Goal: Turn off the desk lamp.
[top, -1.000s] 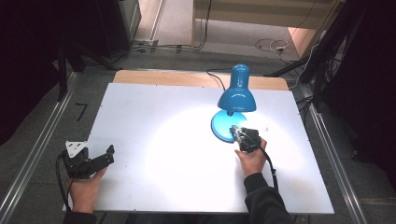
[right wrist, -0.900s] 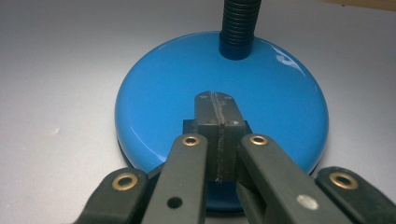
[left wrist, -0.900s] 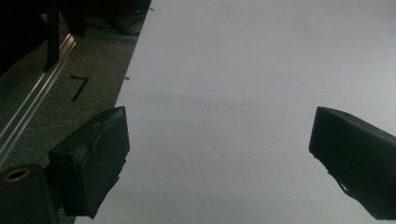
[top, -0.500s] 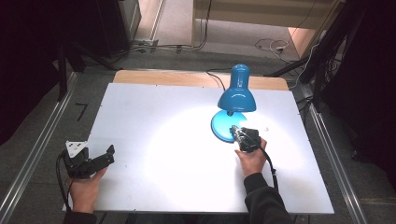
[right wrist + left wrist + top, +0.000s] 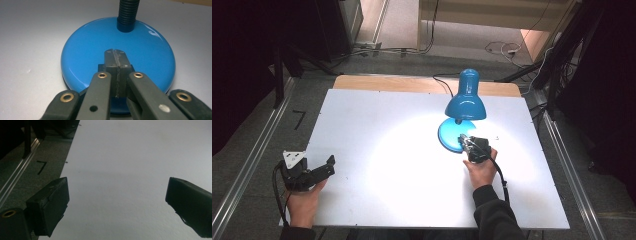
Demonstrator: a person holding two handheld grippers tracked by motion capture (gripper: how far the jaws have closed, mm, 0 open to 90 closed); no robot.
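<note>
Lamp (image 5: 464, 100), blue, stands right of centre in the high view on the white surface (image 5: 377, 145), with its round base (image 5: 453, 136) just below the shade and a bright pool of light spread to the left of it. Right gripper (image 5: 466, 142) sits at the lower right edge of that base, held by the person's right hand (image 5: 482, 170). In the right gripper view, the fingers (image 5: 110, 65) are pressed together with no gap between them, their tips resting over the near part of the blue base (image 5: 82, 60); whether they press on a switch there cannot be told. The black ribbed neck (image 5: 128, 12) rises from the base at the top of that frame. Left gripper (image 5: 327, 167) lies at the lower left of the high view, well apart from the lamp, near the surface edge. In the left gripper view its fingers (image 5: 50, 205) stand wide apart with nothing between them, above bare surface.
</note>
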